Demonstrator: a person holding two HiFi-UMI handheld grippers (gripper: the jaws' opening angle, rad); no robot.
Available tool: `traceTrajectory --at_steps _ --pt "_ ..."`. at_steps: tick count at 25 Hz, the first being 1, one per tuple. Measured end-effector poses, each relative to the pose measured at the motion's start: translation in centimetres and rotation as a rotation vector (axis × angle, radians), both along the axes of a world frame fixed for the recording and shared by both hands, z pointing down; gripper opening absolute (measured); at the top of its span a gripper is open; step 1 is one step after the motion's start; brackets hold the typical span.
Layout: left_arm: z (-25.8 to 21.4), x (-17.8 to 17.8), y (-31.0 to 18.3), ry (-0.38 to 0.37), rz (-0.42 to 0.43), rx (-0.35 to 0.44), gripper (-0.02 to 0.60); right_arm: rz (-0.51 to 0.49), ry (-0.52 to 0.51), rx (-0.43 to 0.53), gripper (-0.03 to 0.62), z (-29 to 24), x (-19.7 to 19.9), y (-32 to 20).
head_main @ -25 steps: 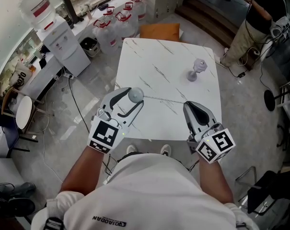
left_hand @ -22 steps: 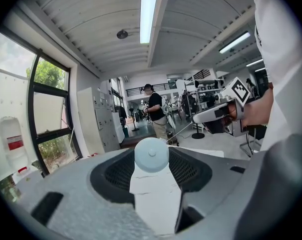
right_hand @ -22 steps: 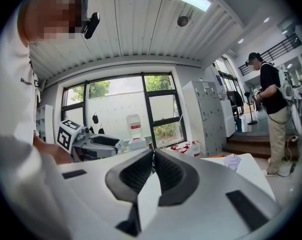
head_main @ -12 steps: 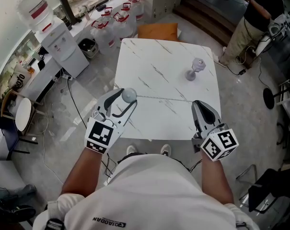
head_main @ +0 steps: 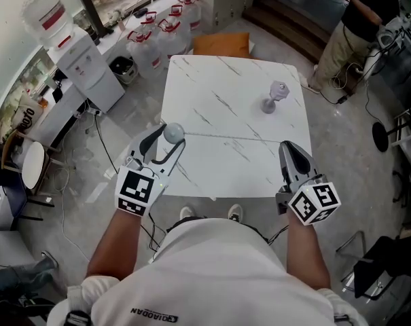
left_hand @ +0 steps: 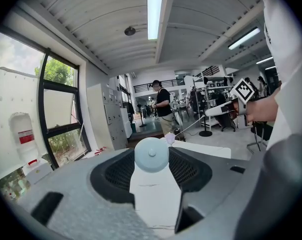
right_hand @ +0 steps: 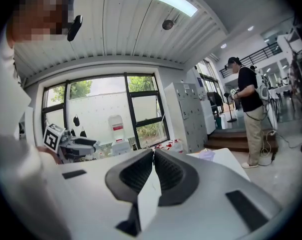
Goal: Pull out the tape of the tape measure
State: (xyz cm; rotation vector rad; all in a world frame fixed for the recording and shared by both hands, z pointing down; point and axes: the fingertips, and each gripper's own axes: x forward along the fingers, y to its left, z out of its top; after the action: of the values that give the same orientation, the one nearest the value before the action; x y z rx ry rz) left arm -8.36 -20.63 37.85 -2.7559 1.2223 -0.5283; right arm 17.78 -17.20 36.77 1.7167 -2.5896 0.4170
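A round pale blue tape measure (head_main: 174,132) sits between the jaws of my left gripper (head_main: 168,133), which is shut on it over the table's near left edge. The case also shows in the left gripper view (left_hand: 151,154), held between the dark pads. A thin white tape (head_main: 232,138) runs level from the case to my right gripper (head_main: 287,145), whose jaws are shut on the tape's end near the table's front right. In the right gripper view the jaws (right_hand: 153,155) meet with a white strip pinched between them.
The white marble table (head_main: 212,80) carries a lilac goblet-shaped object (head_main: 276,95) at its far right. A water dispenser (head_main: 83,56) and several water jugs (head_main: 171,29) stand beyond the left side. An orange cushion (head_main: 222,44) lies behind the table; a person (head_main: 358,26) stands at upper right.
My left gripper has moved left with the case and my right gripper has moved right with the tape's end. The stretch of tape between them is longer.
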Motion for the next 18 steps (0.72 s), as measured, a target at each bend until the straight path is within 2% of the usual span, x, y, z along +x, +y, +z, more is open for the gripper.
traceTrajectory --at_steps 12,18 --pt "0.4 -0.8 -0.3 -0.006 -0.022 -0.006 0.222 0.057 0.045 0.021 0.020 -0.2 1.8 0.4" --pt "0.5 -0.8 -0.4 0.001 -0.030 -0.018 0.222 0.046 0.022 0.010 0.020 -0.1 2.0 0.4"
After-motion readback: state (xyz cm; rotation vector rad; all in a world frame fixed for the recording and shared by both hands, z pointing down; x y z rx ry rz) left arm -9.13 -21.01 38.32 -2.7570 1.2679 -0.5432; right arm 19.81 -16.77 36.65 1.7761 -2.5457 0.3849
